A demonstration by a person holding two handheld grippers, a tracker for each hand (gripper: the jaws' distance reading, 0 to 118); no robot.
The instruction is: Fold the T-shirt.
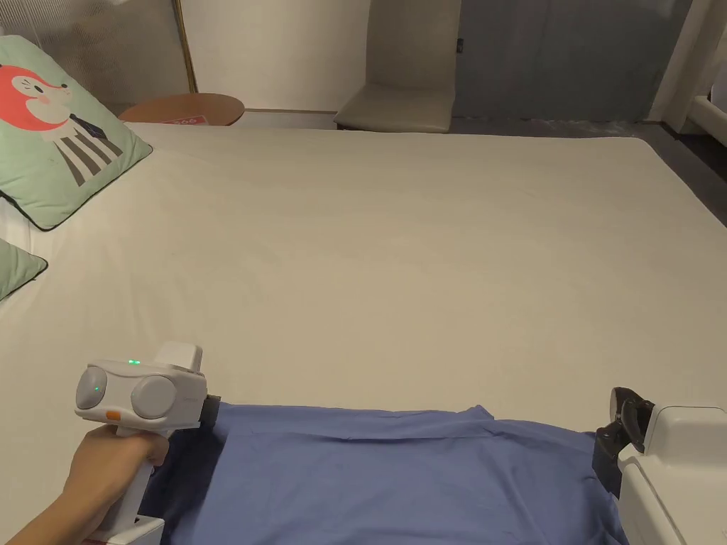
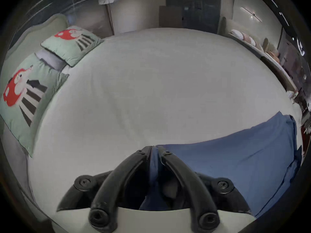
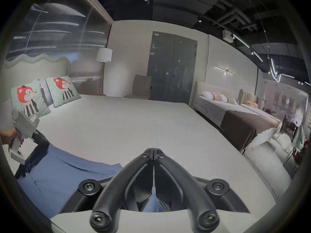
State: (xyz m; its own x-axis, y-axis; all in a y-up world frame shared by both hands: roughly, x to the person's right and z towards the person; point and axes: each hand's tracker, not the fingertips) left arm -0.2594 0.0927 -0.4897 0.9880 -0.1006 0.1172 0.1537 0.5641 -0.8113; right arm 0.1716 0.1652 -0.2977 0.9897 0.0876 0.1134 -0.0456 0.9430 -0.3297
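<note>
— Head view first: what takes up the most room?

— A wide bed [image 1: 397, 262] under a plain pale sheet, running from the near edge to the far wall. Two mint-green cushions with a red fox print lie at its left side; one [image 1: 57, 135] is in full sight, the other [image 1: 18, 266] just peeks in below it.

— And the garment?

— The blue T-shirt [image 1: 383, 475] lies at the near edge of the bed, stretched sideways between the two tools, its far hem almost straight with a small bump near the middle. From the left gripper view the shirt [image 2: 235, 154] fans out to the right of the jaws over the sheet.

— What about the left gripper?

— The left gripper [image 1: 210, 411] sits at the shirt's left corner, gripped by the person's left hand [image 1: 106, 472]. In its own view the jaws are clenched with a strip of blue cloth pinched between the tips [image 2: 154, 150].

— And the right gripper?

— The right gripper [image 1: 614, 436] is at the shirt's right corner. In the right gripper view its jaws are pressed together at the tips [image 3: 154, 152], with a sliver of blue fabric running up between them lower down, so it grasps the shirt as well
</note>
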